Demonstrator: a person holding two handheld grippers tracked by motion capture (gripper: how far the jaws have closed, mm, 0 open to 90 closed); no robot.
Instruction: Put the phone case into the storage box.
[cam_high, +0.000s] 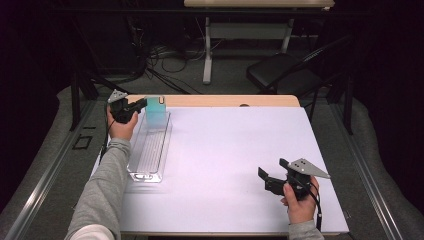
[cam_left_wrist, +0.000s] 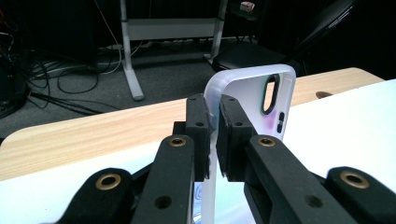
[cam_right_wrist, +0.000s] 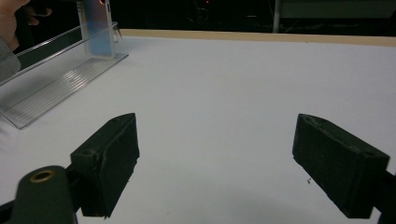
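Our left gripper has its two black padded jaws pressed against the side wall of a translucent white phone case with a pale teal back, so it is clamped on that case. In the left gripper view the case stands on its long edge between the pads, its oval camera cut-out up near the top corner and a small slot just below it. In the high view we see the left gripper at the far left of the table, the phone case held upright at the far end of a long, clear ribbed plastic tray. Whether the case's lower edge touches the tray floor we cannot tell.

Our right gripper has its black pads spread wide apart with only bare tabletop between them; it holds nothing. In the high view the right gripper sits over the near right part of the white table surface, well apart from the tray, jaws pointing left. From the right gripper view the tray lies at the upper left, with the case standing at its far end.

Beyond the white surface runs the light wooden table edge, and behind it on the floor a black chair.
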